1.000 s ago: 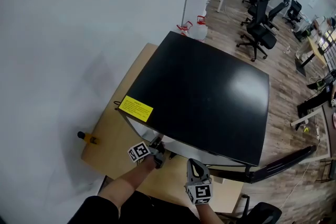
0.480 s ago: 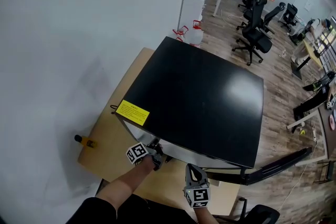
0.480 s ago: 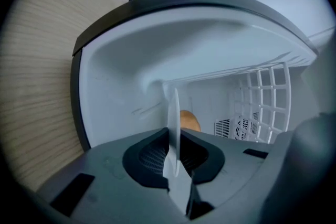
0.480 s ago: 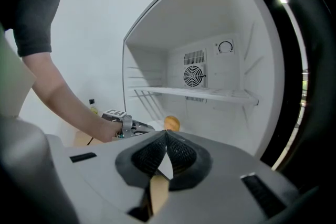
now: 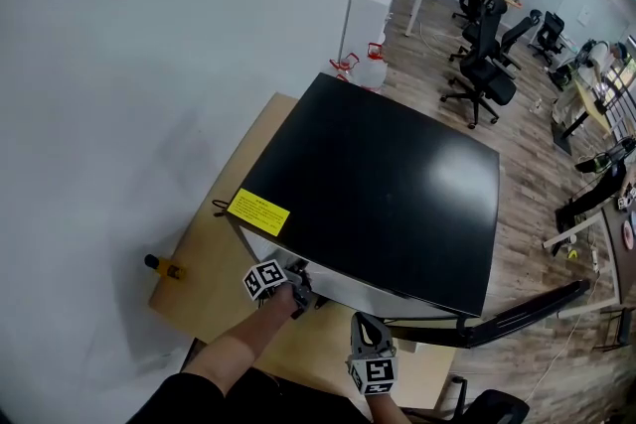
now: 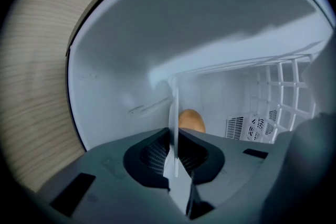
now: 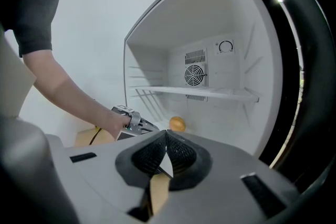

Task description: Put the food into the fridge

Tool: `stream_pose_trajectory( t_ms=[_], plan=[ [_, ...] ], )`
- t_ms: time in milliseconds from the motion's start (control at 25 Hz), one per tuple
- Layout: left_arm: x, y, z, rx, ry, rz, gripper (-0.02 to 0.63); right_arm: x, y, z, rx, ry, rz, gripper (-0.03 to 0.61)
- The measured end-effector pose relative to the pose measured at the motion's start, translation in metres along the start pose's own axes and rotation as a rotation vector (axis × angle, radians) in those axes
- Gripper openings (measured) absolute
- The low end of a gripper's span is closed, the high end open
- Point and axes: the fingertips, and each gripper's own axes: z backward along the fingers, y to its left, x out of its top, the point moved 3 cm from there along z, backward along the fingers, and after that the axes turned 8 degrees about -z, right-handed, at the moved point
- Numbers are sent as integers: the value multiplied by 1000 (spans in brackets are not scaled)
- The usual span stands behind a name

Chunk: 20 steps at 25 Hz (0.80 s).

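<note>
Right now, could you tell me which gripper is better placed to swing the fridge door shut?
Probably the right: the right gripper hangs outside, nearest the open door, while the left gripper reaches into the fridge opening toward the orange food.

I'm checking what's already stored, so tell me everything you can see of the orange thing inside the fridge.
The orange thing is small, rounded and smooth, orange-brown; fruit or bun, I can't tell. It lies alone on the white floor of the open fridge, below the shelf, toward the back. Nothing grips it: the left gripper, fingers together, points at it from short of it and hides its lower part.
</note>
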Motion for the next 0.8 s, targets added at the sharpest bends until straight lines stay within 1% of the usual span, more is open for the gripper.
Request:
stream_pose_trajectory(
  t_ms=[120, 200, 240, 360, 400, 520, 640, 720, 800],
  plan=[
    [-2, 0, -1, 49, 18, -25, 32, -4, -1, 3, -5, 7, -6, 60],
    [-3, -1, -2, 83, 38, -81, 32, -5, -1, 5, -10, -1, -5, 60],
    [-4, -2, -3, 101, 49, -129, 32, -7, -1, 7, -11, 6, -4, 60],
    [-4, -6, -3, 178, 67, -311, 38, -13, 2, 11, 0, 31, -3, 60],
    [-4, -6, -3, 201, 70, -354, 41, -15, 4, 13, 7, 36, -2, 60],
    [-4, -8, 0, 249, 78, -431, 91, -16, 7, 16, 15, 22, -4, 60],
    [-4, -9, 4, 297, 74, -517, 130, -22, 6, 19, 5, 25, -28, 60],
    [-3, -11, 5, 314, 68, -576, 170, -27, 6, 20, -1, 42, -46, 60],
    [-2, -13, 4, 322, 75, -633, 224, -29, 6, 20, -2, 51, -54, 60]
  ],
)
